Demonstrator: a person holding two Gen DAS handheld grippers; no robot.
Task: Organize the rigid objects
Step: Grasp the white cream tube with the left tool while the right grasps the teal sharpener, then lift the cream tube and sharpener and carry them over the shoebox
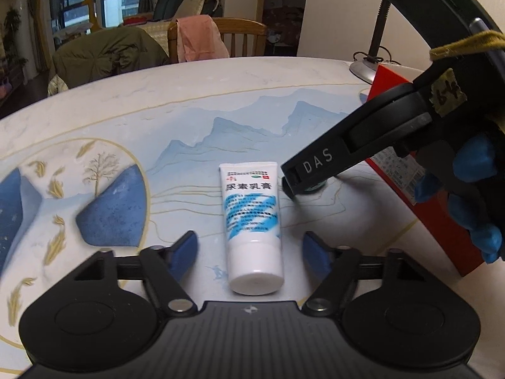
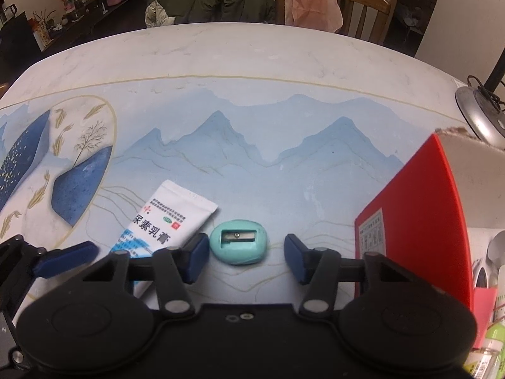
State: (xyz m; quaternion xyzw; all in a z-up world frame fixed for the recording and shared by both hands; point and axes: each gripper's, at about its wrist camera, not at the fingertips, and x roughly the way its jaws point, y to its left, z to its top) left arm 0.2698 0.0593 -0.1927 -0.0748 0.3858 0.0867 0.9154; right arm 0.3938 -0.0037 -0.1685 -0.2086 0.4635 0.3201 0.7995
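The table (image 1: 132, 107) carried a printed cover of pale blue mountains, with dark blue shapes and gold leaves at its left. Left gripper (image 1: 249, 252) hung over the near part of the table, its blue pads (image 1: 183, 252) standing apart on either side of a white cream tube (image 1: 252, 221) – neither pad touched it, a gap showed on both sides. The tube lay flat, cap toward the camera and crimped end pointing far, blue stripes and dark print on its face. Just right of the tube, the right gripper (image 2: 246, 257) came down steeply; in the left wrist view its black finger marked DAS hid most of what was under it. From the right wrist view, a teal pencil sharpener (image 2: 239, 242) lay on the table between that gripper's blue fingers (image 2: 197, 257), blade side up – the left pad sat at or against the sharpener's left edge, the right pad clearly off it, so the jaws were not clamped on it. The sharpener sat just right of the tube's crimped end. A blue-gloved hand (image 1: 473, 195) held the right gripper's handle. Farther right stood a red box (image 2: 419, 221), near the sharpener but apart from it. Beyond the box, a lamp base (image 2: 479, 117) rested at the table's far right edge. Behind the table: wooden chair (image 1: 240, 34) with pink cloth (image 1: 199, 38) draped over it.
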